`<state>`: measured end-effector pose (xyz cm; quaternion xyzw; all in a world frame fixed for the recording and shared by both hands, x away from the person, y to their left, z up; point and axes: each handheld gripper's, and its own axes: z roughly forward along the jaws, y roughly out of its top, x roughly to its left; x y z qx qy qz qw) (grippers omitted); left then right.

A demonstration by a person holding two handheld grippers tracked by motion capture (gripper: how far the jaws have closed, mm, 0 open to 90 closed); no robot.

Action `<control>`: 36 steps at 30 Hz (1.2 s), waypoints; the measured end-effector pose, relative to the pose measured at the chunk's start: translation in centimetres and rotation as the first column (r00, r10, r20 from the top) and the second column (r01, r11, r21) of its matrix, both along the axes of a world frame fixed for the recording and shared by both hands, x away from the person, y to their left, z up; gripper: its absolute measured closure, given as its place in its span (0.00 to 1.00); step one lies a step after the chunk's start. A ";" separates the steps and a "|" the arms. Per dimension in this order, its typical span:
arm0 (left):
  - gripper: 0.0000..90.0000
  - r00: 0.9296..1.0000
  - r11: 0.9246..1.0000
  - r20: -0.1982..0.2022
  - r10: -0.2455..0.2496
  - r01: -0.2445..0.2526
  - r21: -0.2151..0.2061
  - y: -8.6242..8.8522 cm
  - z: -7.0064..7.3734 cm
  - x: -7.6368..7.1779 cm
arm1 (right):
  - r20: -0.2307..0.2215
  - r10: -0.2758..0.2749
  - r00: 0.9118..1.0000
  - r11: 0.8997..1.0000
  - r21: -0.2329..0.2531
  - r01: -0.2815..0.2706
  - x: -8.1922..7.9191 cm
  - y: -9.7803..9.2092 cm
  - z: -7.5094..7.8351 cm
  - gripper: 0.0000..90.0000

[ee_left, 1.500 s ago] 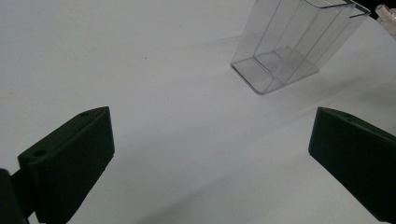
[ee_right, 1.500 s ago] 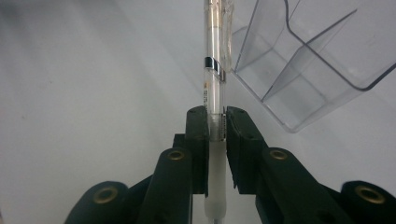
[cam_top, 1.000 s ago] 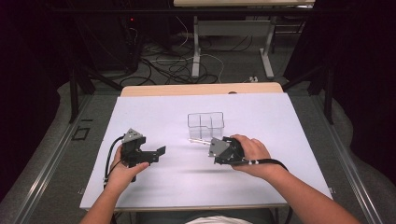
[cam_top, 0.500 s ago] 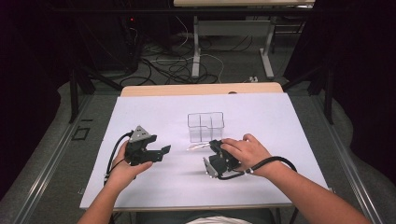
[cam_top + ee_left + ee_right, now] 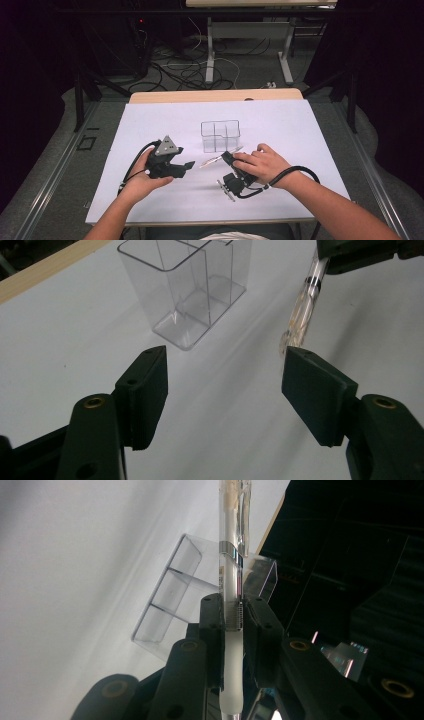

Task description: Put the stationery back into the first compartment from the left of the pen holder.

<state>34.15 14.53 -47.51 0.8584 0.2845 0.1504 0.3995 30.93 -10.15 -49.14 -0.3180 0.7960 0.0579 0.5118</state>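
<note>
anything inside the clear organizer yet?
Nothing visible inside the organizer: its compartments look empty through the clear walls in the left gripper view. The pen is outside it, clamped in the right gripper. The far compartments are partly hidden by dividers and glare.

The table [image 5: 310, 130] in front of me has a plain white top, with a strip of bare wood [image 5: 215, 96] along its far edge. Past that edge, a tangle of black and white cables [image 5: 185, 70] lies on the grey floor [image 5: 250, 75]. Among the cables stand two white legs [image 5: 210, 55] of a second table, whose pale top [image 5: 260, 2] shows at the far end of the room. A black post [image 5: 77, 95] stands off my table's far left corner and another [image 5: 354, 100] off the far right. A small red light [image 5: 142, 21] glows in the dark at the far left. On the floor to the left lies a dark square frame [image 5: 86, 143].
</note>
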 end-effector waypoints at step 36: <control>0.62 0.977 0.964 -0.134 -0.166 0.189 0.185 -6.1 0.8 0.8 | 0.076 0.099 0.992 0.989 -0.121 -0.089 -0.8 0.5 -0.9 0.89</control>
